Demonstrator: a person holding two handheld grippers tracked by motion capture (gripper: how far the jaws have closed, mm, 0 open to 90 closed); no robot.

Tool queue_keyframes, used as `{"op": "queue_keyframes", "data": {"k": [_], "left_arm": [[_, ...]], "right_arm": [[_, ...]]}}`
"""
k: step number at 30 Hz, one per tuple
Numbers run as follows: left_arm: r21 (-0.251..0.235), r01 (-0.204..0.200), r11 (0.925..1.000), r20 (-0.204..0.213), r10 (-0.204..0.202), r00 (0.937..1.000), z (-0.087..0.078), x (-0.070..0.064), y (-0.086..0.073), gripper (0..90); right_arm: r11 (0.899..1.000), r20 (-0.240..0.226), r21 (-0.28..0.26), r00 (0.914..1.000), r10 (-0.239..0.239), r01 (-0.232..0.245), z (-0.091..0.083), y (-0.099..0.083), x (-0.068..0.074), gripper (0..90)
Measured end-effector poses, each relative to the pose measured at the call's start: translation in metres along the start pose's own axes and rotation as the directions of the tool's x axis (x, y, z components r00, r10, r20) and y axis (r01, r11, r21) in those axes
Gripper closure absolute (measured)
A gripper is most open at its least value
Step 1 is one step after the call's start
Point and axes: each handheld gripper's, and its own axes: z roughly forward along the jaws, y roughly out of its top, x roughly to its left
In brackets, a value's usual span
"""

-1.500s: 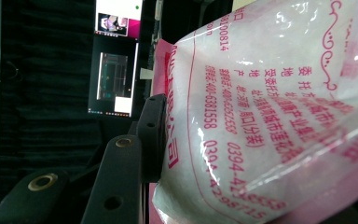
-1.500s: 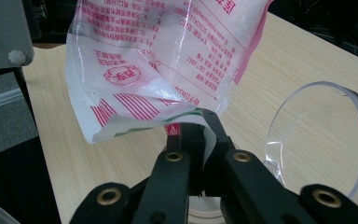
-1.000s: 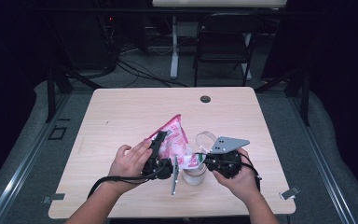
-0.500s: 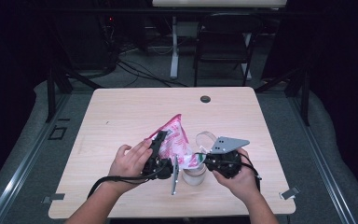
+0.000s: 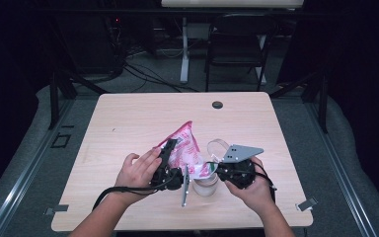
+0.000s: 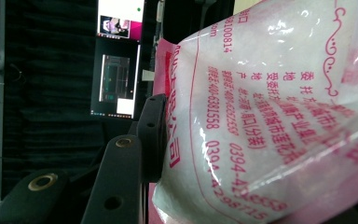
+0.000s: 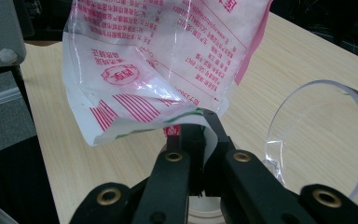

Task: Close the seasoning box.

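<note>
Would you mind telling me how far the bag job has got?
Done: both tools grip the pink-and-white bag, left tool at its edge, right tool pinching its lower corner. In hand: holding it above the round container. Left: whether anything has poured, I cannot tell.

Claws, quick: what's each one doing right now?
Left claw: closed on the bag, gripping its side.
Right claw: closed on the bag's lower edge, over the jar.

bag [image 5: 185, 148] between left tongs [image 5: 170, 160] and right tongs [image 5: 216, 169] | cup [image 5: 206, 185] under bag | lid [image 5: 218, 146] behind cup
</note>
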Motion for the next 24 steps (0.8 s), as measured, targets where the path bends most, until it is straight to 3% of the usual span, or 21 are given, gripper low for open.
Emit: {"op": "queue_keyframes", "data": {"k": [24], "left_arm": [[-0.010, -0.007, 0.9999, -0.008, 0.007, 0.9999, 0.0000, 0.0021, 0.0014, 63.4]], "right_arm": [[1.000, 0.000, 0.000, 1.0000, 0.000, 0.000, 0.0007, -0.0006, -0.0005, 90.0]]}}
